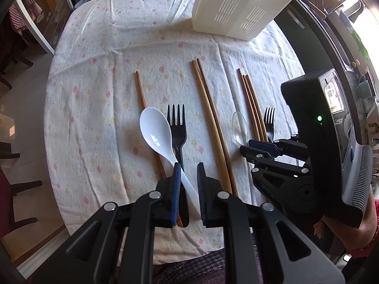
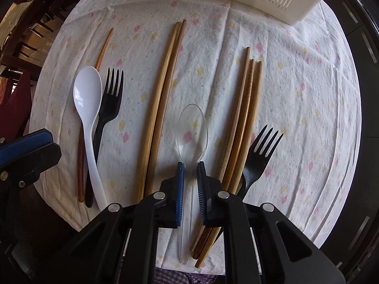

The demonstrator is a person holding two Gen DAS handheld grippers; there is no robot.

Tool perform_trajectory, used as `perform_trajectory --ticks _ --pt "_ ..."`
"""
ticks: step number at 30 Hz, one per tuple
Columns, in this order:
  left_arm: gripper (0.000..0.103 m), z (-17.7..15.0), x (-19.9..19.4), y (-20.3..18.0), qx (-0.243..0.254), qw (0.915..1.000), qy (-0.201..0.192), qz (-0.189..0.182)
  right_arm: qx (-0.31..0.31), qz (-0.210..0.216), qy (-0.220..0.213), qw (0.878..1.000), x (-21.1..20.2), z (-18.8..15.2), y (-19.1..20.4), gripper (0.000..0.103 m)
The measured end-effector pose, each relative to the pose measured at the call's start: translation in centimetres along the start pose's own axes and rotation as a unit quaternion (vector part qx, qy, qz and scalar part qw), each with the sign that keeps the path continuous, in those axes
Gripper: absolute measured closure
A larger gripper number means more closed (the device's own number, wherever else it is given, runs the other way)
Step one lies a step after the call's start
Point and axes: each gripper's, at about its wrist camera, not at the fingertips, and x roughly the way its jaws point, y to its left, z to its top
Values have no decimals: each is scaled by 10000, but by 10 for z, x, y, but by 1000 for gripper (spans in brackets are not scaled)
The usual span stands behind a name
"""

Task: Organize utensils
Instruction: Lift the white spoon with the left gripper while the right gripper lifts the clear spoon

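My right gripper points straight down, shut on the neck of a clear plastic spoon that lies on the cloth. In the left wrist view its fingertips sit at that spoon's base. My left gripper hovers shut above the handles of a white spoon and a black fork, holding nothing. The white spoon lies over a single chopstick. A chopstick pair lies in the middle. Three chopsticks and a second black fork lie right of the clear spoon.
A white slotted utensil basket stands at the table's far right edge. A flowered white cloth covers the round table. Dark chairs stand off the left side. A person's arm holds the right gripper.
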Motion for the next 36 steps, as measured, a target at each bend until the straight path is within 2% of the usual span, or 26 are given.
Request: perform_trajectory --ticks 6,15,22,28,36 --pt "89 1 21 10 -343 9988 327 76 -89 -31 -37 9999 0 -9 8 91" --pt "89 10 51 12 -848 9937 576 456 -116 74 -45 9999 0 -5 2 91" --pt "87 20 70 7 -924 9922 656 516 -153 151 -77 9997 1 -3 -4 91" --pt "95 33 69 3 -832 9941 434 544 -152 238 -91 9996 -1 -5 -8 91" --pt "95 42 39 10 -528 9973 -179 487 -66 408 -133 9991 -3 -5 -18 91"
